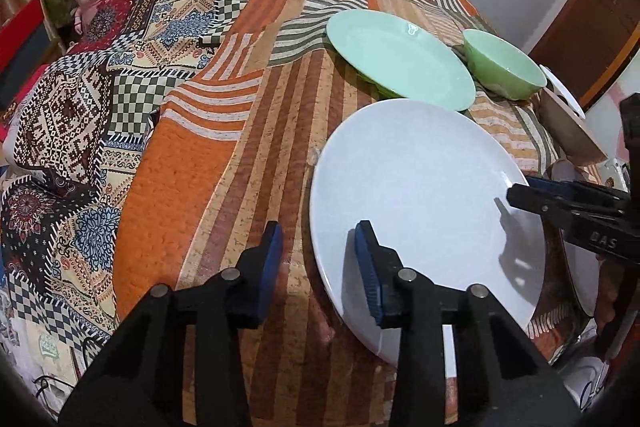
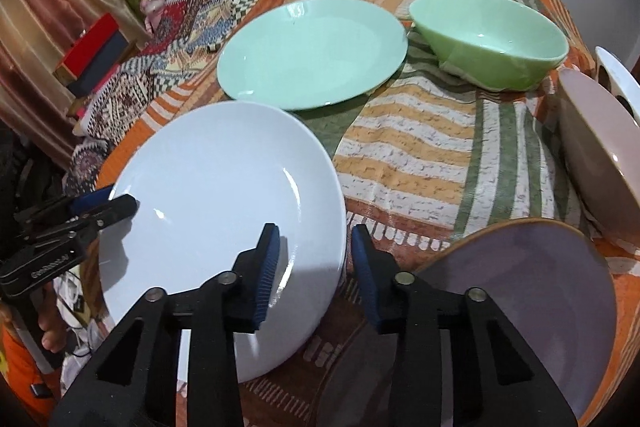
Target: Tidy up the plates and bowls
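We see a round desk covered with a striped orange, green and cream patchwork cloth [image 2: 420,147]. On it, nearest to us, lies a large round pale blue-white glossy plate [image 2: 224,211]; its surface is smooth and plain, with a shallow well and soft light reflections. Its near edge reaches past the edge of the desk.

Our left tool [image 1: 318,267] has its two blue-padded fingers apart. One finger is over the near left part of the white plate, the other is over the cloth beside it, so the plate's rim lies between them. We cannot tell if a pad touches the plate.

Our right tool [image 2: 316,267] is also spread apart. Its left finger is above the right part of the white plate, and its right finger is above the cloth, so again the rim lies between the fingers.

Behind the white plate is a round mint green glossy plate [image 2: 312,53], lying flat just beside it. To the right of it stands a light green deep bowl [image 2: 488,39], close to the green plate. At the right edge we see a beige-pink bowl [image 2: 600,151], tilted. Near our right tool there is a grey-lilac plate with a brown rim [image 2: 532,291].
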A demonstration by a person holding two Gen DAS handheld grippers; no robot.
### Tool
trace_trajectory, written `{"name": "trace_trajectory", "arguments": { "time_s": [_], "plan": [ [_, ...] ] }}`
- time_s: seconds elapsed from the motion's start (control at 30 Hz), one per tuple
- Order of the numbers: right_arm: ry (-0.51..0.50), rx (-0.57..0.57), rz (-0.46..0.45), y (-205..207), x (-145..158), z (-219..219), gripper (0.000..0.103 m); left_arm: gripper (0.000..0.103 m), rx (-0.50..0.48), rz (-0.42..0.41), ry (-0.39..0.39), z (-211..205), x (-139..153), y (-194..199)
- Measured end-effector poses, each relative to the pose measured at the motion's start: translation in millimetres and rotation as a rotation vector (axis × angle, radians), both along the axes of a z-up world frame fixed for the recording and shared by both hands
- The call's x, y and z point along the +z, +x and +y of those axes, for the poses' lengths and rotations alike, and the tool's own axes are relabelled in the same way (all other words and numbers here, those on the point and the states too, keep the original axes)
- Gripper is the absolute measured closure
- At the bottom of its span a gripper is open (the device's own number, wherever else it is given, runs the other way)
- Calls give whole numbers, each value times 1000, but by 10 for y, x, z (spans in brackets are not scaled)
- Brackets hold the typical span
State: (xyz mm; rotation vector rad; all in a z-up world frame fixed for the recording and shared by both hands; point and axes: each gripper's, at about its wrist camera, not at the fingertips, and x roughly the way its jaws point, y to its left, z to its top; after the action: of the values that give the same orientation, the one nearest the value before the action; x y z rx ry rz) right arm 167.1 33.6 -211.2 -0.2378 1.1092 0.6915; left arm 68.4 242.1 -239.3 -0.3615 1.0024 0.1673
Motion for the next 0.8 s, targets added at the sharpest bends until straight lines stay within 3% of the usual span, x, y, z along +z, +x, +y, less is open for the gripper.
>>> {"name": "trace_trajectory", "arguments": {
  "time_s": [0.37, 0.43, 0.63, 0.8],
  "plan": [
    [-32, 35, 8, -61, 5, 31, 75, 66, -19, -10, -59, -46, -64, -2],
    [-40, 34, -6, -75, 6, 35, 75, 65, -20, -7, -19, -117, -45, 16],
    [38, -1, 52, -17, 23, -44, 84, 66, 5, 1, -36, -73, -21, -25],
    [38, 21, 49, -80, 19, -16, 86, 66, 14, 10, -34, -20, -28, -82]
  ]
}}
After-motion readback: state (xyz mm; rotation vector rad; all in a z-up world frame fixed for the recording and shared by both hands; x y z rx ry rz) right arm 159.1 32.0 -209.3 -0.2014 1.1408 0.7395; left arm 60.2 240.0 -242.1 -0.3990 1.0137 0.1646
